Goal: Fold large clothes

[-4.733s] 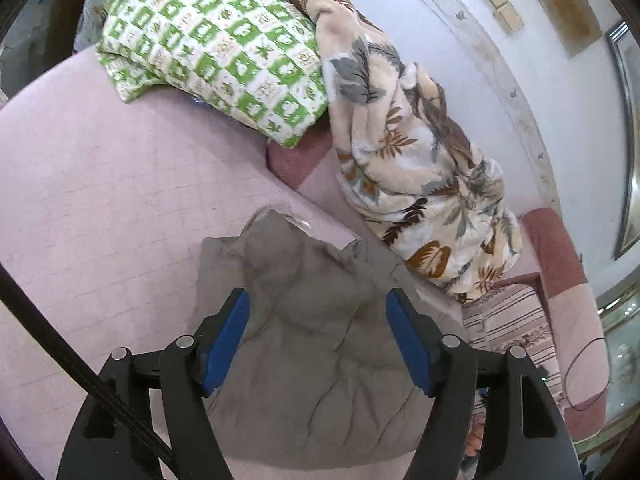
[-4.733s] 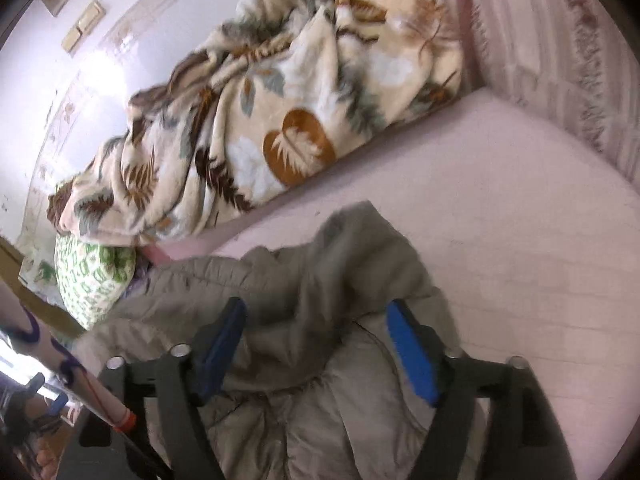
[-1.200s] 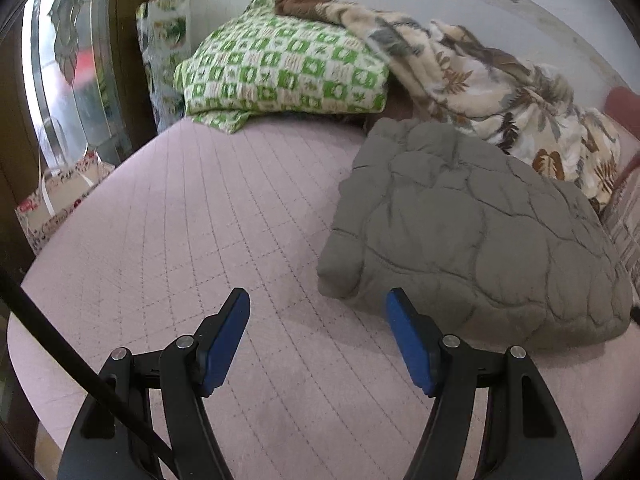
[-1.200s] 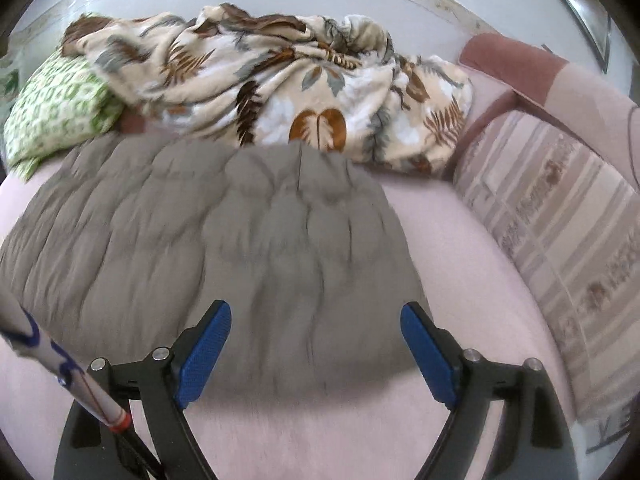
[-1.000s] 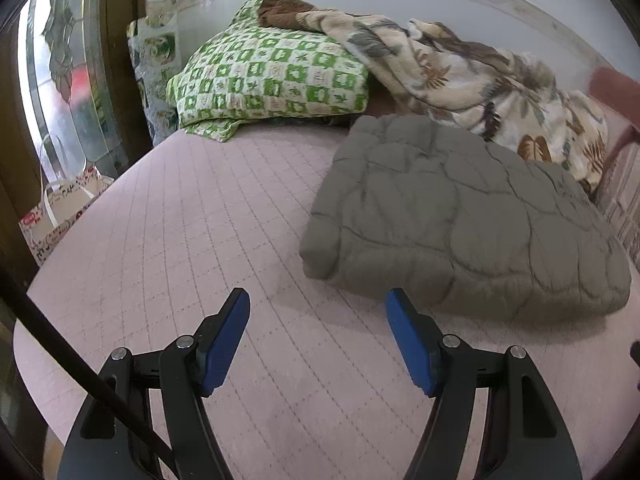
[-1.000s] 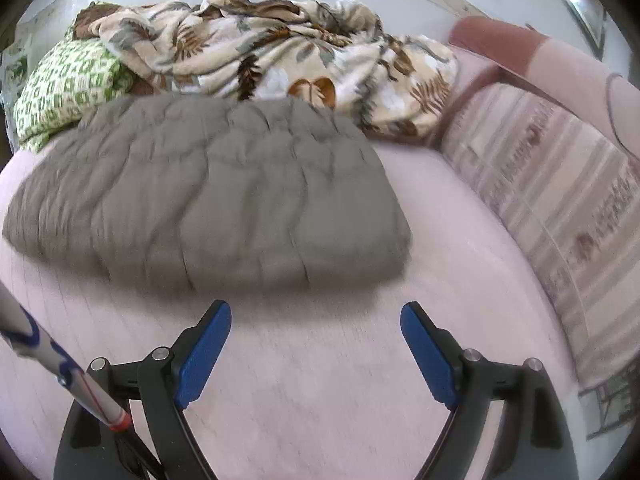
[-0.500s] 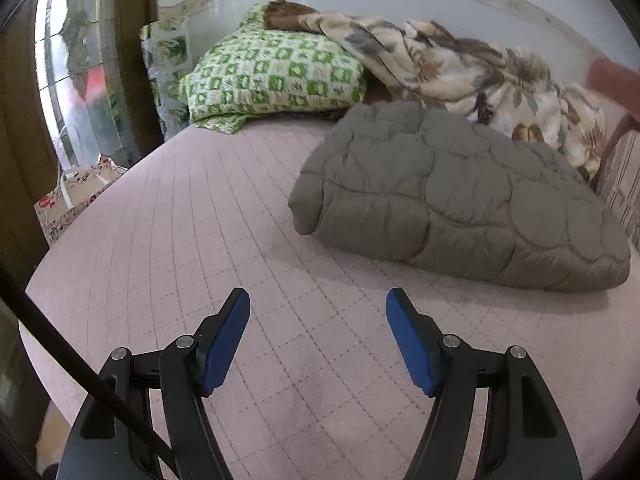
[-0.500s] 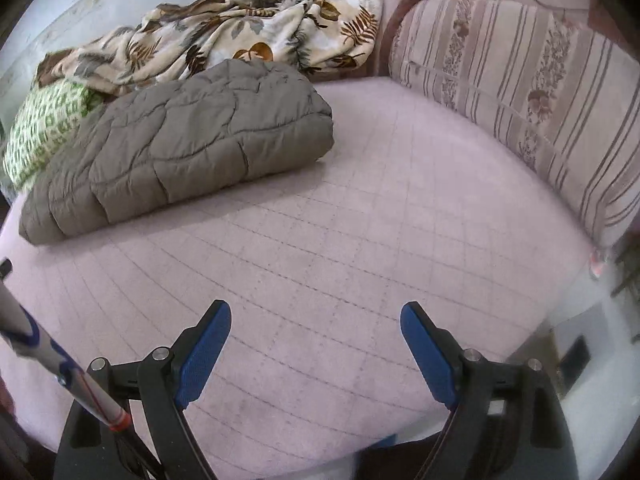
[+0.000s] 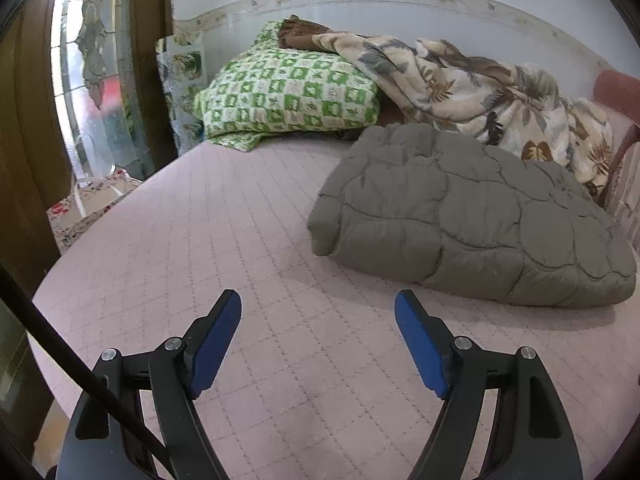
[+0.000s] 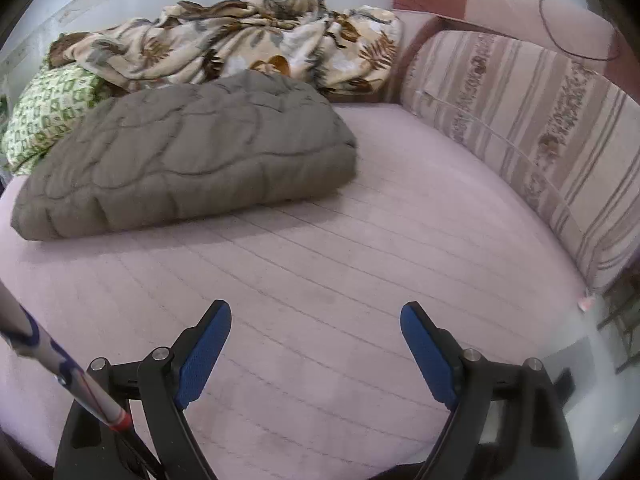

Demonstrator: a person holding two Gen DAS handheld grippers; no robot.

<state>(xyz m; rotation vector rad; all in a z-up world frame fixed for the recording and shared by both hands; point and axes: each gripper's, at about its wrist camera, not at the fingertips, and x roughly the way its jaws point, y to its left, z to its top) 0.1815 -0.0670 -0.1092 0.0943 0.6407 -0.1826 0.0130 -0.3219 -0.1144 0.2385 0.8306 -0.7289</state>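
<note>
Item 1, task thing: grey quilted jacket (image 9: pixel 472 216), folded into a thick pad, lying on the pink quilted bed (image 9: pixel 224 240), toward the far side, w/ its back edge against the leaf-print blanket (image 9: pixel 472 84). Nothing touches it from my end. Item 2: my left claw (image 9: pixel 318 332), blue pads spread wide apart, jaws have just been opening further, nothing btwn them but bare bed cover; it sits well short of the jacket's near left corner. Item 3: my right claw (image 10: pixel 316 340), pads likewise wide apart & empty, over bare bed nr the front edge, jacket (image 10: pixel 188 156) up & left of it, well apart. Item 4: green-and-white checked pillow (image 9: pixel 288 96) at the head of the bed, left of the jacket, w/ the blanket's end draped over its top; a brown cloth (image 9: pixel 298 34) shows above it. Item 5: leaf-print blanket, bunched in a long heap along the wall behind jacket. Item 6: striped cushion (image 10: pixel 520 128) along the right side of the bed, pink-and-rust padded rest (image 10: pixel 508 4) above it. Item 7: stained-glass door panel (image 9: pixel 92 92) at far left in left wrist view, floral bag (image 9: pixel 92 204) on floor below it. Item 8: black cable (image 9: pixel 64 352) crossing lower left of left view; a white, blue-marked cable (image 10: pixel 48 364) crosses same corner in right view.
</note>
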